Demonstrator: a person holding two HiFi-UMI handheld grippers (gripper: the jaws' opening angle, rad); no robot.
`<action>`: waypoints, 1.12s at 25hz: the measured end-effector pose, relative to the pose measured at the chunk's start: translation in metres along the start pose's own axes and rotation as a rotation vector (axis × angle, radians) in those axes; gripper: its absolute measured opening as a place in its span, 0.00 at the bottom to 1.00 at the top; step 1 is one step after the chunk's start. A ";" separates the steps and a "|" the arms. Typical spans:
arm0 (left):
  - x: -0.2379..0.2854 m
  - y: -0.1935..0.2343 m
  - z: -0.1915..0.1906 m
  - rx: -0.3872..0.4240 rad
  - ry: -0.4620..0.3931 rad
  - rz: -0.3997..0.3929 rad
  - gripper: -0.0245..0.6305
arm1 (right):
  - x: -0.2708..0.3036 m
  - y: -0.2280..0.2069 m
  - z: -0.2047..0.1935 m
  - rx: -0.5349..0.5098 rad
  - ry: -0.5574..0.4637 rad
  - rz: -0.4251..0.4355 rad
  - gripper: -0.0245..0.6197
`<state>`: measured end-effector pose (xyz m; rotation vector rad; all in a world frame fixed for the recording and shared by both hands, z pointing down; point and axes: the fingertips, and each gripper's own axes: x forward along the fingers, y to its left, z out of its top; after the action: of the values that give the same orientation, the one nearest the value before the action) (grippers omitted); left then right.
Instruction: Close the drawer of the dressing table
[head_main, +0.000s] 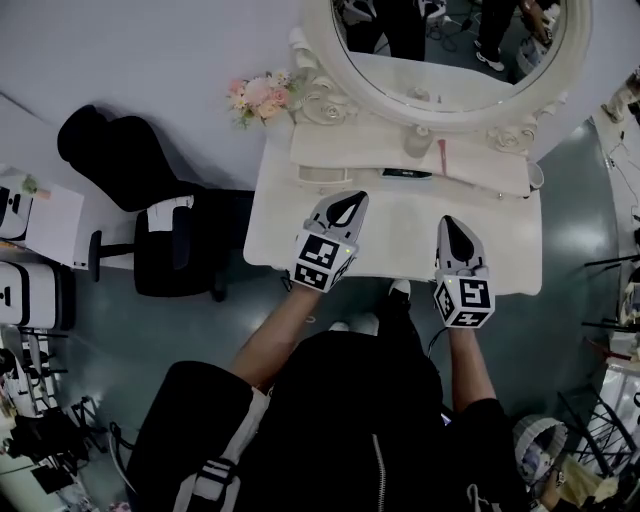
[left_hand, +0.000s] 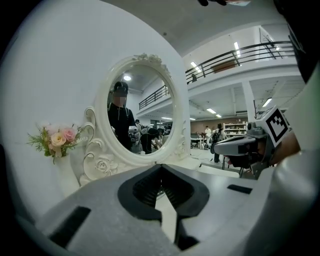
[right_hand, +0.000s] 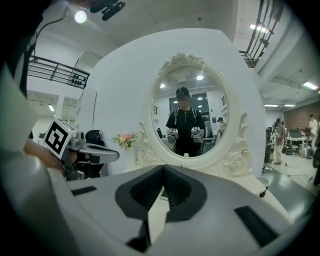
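Note:
The white dressing table (head_main: 400, 250) stands against the wall under an oval mirror (head_main: 450, 60). From above only its top shows, and I cannot make out the drawer front in any view. My left gripper (head_main: 350, 200) hovers over the left half of the top, jaws shut and empty, pointing at the mirror (left_hand: 142, 112). My right gripper (head_main: 450, 222) is over the right half, also shut with nothing in it. In the left gripper view the closed tips (left_hand: 161, 167) meet in front of the mirror frame. The right gripper view shows the same (right_hand: 163, 169).
A pink flower bunch (head_main: 262, 97) sits at the table's back left corner. Small items lie on the raised back shelf: a black flat thing (head_main: 405, 173) and a pink stick (head_main: 441, 158). A black office chair (head_main: 150, 230) stands left of the table. My legs are at the front edge.

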<state>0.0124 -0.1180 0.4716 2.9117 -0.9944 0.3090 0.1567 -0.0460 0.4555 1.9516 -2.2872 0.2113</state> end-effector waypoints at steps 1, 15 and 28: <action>0.008 0.003 0.002 -0.003 0.003 0.018 0.05 | 0.009 -0.009 0.003 -0.004 -0.001 0.015 0.04; 0.077 0.027 0.020 -0.040 0.026 0.196 0.05 | 0.104 -0.079 0.019 -0.023 0.008 0.188 0.04; 0.096 0.068 0.024 -0.054 0.023 0.193 0.05 | 0.143 -0.074 0.030 -0.018 0.006 0.182 0.04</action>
<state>0.0488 -0.2323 0.4663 2.7623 -1.2615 0.3176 0.2069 -0.2016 0.4546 1.7325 -2.4540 0.2128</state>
